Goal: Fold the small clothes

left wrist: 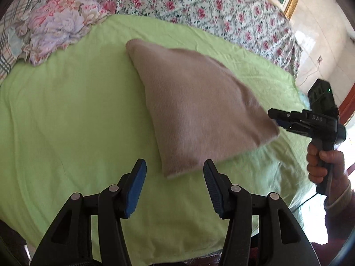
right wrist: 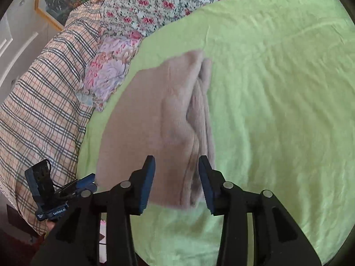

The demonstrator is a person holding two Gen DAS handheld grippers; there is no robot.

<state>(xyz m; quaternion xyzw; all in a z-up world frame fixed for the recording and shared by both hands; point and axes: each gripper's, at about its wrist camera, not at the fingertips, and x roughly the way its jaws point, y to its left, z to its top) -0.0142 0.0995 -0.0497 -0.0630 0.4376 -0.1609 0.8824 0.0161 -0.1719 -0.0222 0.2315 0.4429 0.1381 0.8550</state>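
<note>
Left gripper (left wrist: 175,174): we hold it open, just short of the garment.
Right gripper (right wrist: 176,173): open around its edge.
Beige garment (left wrist: 195,102): folded on the green bed sheet (left wrist: 66,110).

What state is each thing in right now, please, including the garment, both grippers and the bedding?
Beige garment: folded, lying on the sheet, layered edges showing.
Left gripper: open, holding nothing, just short of the garment.
Right gripper: open, at the garment's near edge.
Green sheet: spread out, wrinkled.
Floral pillow: rumpled.
</note>
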